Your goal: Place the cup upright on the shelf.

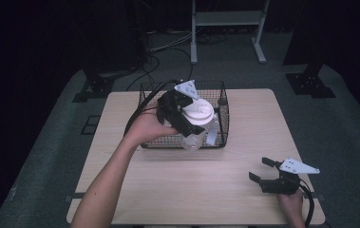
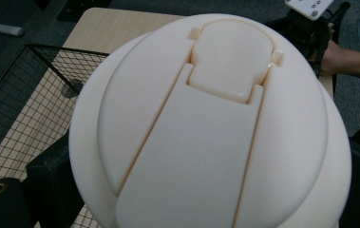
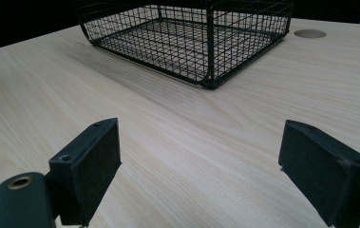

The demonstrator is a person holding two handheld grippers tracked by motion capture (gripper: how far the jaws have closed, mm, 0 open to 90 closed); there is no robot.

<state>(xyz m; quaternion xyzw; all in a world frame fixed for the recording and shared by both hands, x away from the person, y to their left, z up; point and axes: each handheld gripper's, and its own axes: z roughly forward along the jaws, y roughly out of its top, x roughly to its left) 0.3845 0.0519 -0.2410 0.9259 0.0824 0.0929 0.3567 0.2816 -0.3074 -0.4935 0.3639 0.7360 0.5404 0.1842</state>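
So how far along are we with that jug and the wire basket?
Done: the left gripper has the clear jug with its white lid, held at the wire basket. In hand: whether it's going in or coming out, I can't tell. Left: releasing it; the right gripper rests open near the table edge.

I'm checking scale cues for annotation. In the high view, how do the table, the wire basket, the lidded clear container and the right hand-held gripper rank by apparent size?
Largest to smallest:
1. table
2. wire basket
3. lidded clear container and right hand-held gripper: they look alike, and the gripper sits nearer the camera, so no ranking.
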